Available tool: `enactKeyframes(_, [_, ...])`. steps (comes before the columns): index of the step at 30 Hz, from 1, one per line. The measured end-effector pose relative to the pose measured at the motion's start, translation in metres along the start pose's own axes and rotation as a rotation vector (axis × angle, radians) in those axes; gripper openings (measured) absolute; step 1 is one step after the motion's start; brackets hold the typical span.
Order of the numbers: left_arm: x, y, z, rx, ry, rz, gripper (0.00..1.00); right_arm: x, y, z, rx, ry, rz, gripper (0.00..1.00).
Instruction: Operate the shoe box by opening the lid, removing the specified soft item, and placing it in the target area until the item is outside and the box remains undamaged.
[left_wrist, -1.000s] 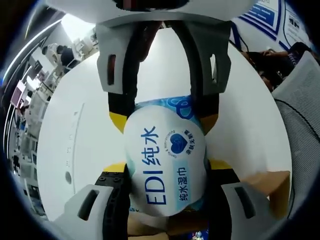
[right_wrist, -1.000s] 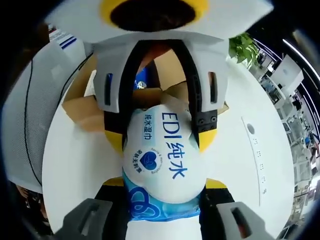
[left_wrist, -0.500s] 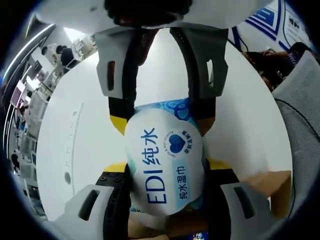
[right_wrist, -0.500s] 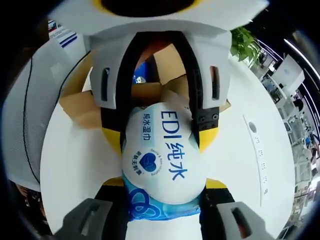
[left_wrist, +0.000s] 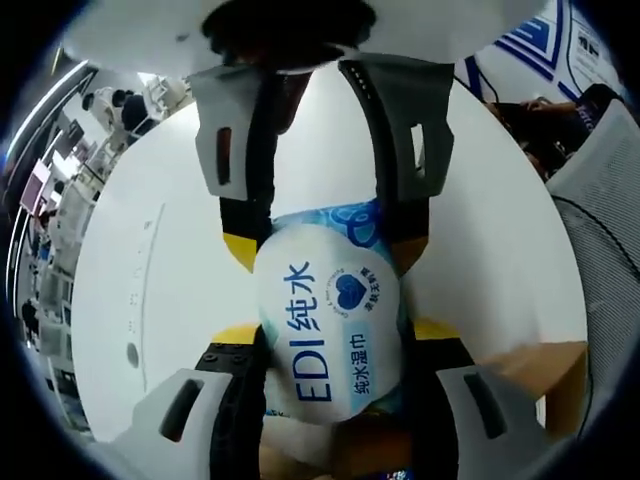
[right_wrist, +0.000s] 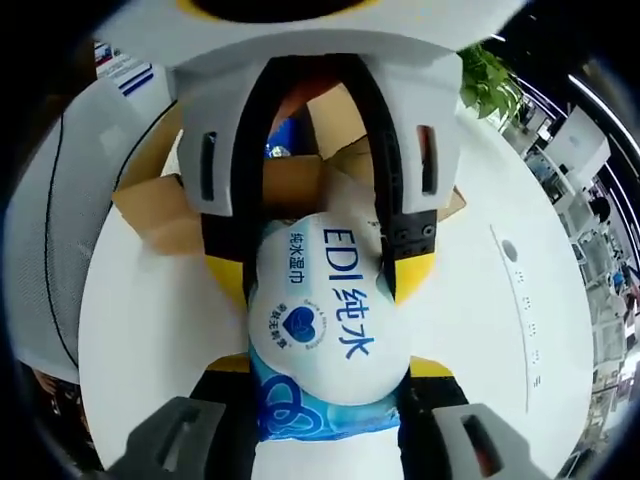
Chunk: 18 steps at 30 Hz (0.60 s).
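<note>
— What are your left tongs (left_wrist: 330, 345) doing?

— I am clamping the near end of the wet wipes pack (left_wrist: 332, 335) with them, the white label with blue "EDI" lettering facing the camera. My right tongs (left_wrist: 325, 235) are coming in from the far side, yellow-tipped jaws pressing on the other end.

— And from the right gripper view?

— My right tongs (right_wrist: 325, 365) are gripping the pack (right_wrist: 325, 315) at its blue patterned end, and the left tongs (right_wrist: 320, 265) are pinching the far end. The pack is hanging between both, above the white counter (right_wrist: 470, 350).

— Where is the box?

— The brown cardboard shoe box (right_wrist: 165, 215) is lying open on the counter beyond the pack, flaps spread.
</note>
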<state>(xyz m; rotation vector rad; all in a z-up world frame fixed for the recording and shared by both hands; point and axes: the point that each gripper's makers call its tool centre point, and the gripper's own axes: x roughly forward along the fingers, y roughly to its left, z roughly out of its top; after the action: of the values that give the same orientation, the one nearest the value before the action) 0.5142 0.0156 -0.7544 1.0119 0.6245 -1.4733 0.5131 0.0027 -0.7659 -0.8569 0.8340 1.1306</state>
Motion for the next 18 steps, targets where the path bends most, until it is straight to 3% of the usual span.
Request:
enactKeyframes(13, [-0.004,0.0,0.004,0.017,-0.006,0.016,0.55,-0.002,0.0,-0.003,-0.005,0.022,-0.03,0.53])
enactKeyframes(18, [-0.013,0.003,0.01,-0.005,-0.038,0.029,0.54,-0.012,0.0,-0.001,0.015,0.013,-0.04,0.5])
